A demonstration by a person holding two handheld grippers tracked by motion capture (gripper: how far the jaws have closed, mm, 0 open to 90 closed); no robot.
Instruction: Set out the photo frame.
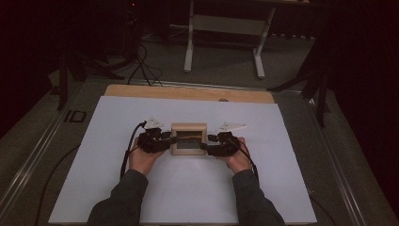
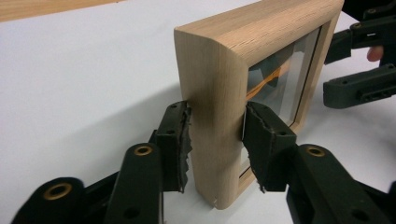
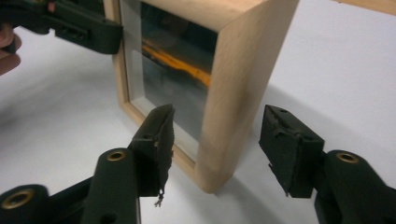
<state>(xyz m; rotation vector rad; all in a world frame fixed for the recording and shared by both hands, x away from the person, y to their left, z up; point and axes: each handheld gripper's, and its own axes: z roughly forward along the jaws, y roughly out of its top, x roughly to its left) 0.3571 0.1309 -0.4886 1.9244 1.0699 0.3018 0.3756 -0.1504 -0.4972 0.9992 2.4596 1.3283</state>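
Note:
A small wooden picture frame (image 1: 188,127) with a glass front stands upright at the middle of the white board (image 1: 188,193). My left gripper (image 1: 169,140) holds its left side. In the left gripper view the pads (image 2: 180,140) press both faces of the frame's (image 2: 219,93) edge, so my left gripper (image 2: 215,140) is shut on it. My right gripper (image 1: 207,144) is at the frame's right side. In the right gripper view my right gripper (image 3: 219,144) straddles the frame (image 3: 233,93), open; the outer pad (image 3: 285,144) stands clear of the back.
The white board lies on a wooden tabletop (image 1: 188,92) whose far strip shows. Beyond it stand a white-legged bench (image 1: 226,28), dark stands, and cables (image 1: 139,63) on the floor. Bare board lies on all sides of the frame.

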